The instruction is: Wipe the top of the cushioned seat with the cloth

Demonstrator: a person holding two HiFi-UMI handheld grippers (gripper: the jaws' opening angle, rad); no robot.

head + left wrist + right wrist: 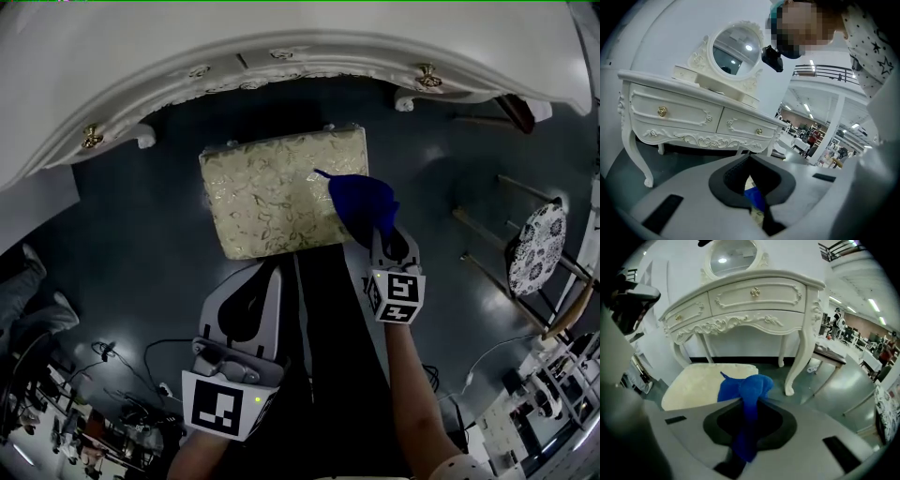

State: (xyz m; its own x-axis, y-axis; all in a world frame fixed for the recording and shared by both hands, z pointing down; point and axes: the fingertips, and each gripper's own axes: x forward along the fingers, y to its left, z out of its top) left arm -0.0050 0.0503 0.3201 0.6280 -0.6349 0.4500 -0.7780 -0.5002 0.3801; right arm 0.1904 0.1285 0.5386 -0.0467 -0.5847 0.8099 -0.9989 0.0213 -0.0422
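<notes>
Clamping the soft, light cloth (361, 202) by its bunch in the fingers of my right gripper (382, 241), I am holding it over the cushioned seat (267, 192); left gripper (267, 281) fingers together, empty.

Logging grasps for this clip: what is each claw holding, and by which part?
Right claw grips the crumpled blue cloth by a bunched end; the rest spills over the patterned cream cushioned seat. Left claw is shut, holding nothing.

Dark floor (141, 239) carries cushioned seat (272, 197), white dressing table (281, 47) behind, patterned chair (536, 248) at rt.
</notes>
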